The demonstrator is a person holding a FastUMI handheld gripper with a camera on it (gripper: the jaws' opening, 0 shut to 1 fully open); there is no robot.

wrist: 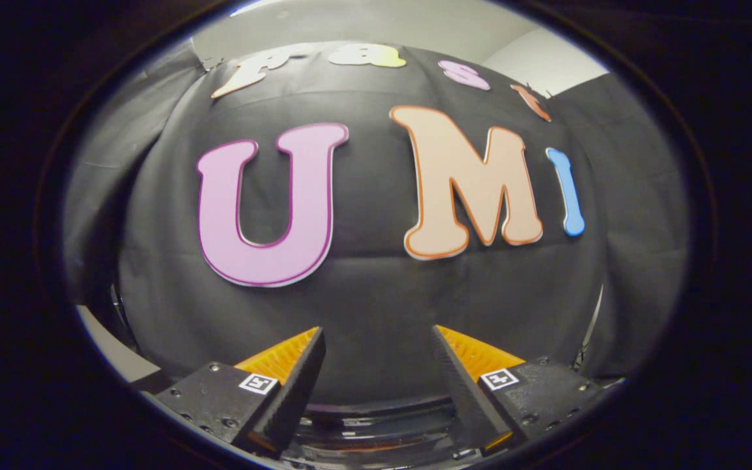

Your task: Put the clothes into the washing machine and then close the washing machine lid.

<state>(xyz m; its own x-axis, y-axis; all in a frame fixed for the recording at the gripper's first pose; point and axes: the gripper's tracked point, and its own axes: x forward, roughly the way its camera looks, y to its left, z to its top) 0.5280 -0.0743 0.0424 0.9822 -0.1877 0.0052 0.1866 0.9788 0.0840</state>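
My gripper (378, 339) is open, its two fingers spread wide with nothing between them. It is raised and faces the booth's black cloth wall. Below the fingers, a curved dark glossy rim (376, 424) of what looks like the washing machine shows; I cannot tell whether its lid is up or down. No clothes are visible.
The black cloth wall (376, 294) stands close ahead beyond the fingers. A pale surface (111, 352) shows low at the left of the cloth. A white room wall (539, 62) rises above the cloth.
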